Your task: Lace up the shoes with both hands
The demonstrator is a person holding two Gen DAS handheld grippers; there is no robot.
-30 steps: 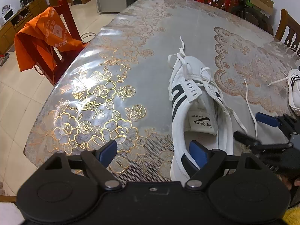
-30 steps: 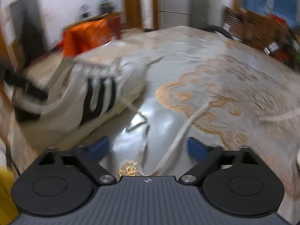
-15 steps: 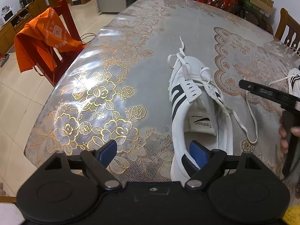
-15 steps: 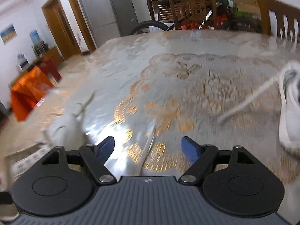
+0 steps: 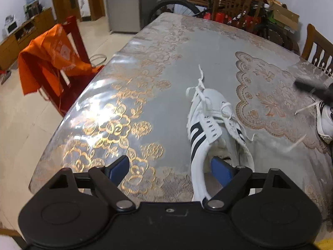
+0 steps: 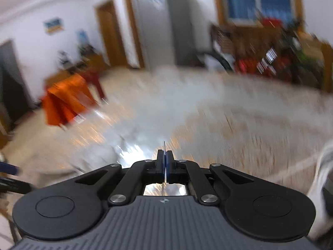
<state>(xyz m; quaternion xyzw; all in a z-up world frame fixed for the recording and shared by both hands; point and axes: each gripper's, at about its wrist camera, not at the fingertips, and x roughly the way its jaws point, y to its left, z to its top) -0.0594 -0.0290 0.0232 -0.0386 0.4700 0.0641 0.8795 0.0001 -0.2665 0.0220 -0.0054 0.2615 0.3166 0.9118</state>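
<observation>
Left wrist view: left gripper (image 5: 169,169) hovered low over the near edge of the worktop (image 5: 145,79), fingers wide apart and holding nothing. Its right finger (image 5: 220,168) sat inside the heel opening of the shoe (image 5: 210,129); its left finger (image 5: 117,167) stood clear over the gold flower pattern. Shoe white with 3 black stripes, lying on the worktop with toe pointing away. Lace (image 5: 200,87) loose, ends trailing past the toe; another strand (image 5: 295,142) blurred, off to the shoe's right side. 2nd shoe (image 5: 325,120) at the right edge of the view, partly cut off. Dark blurred shape above it, likely part of the right gripper. Orange cloth (image 5: 52,60) draped on a red chair (image 5: 75,35) left of the worktop.

Right wrist view: heavily blurred. Right gripper (image 6: 165,163) fingers pressed together, a thin pale strip clamped between them, probably lace; could not confirm. White blurred shoe at the right edge.
</observation>
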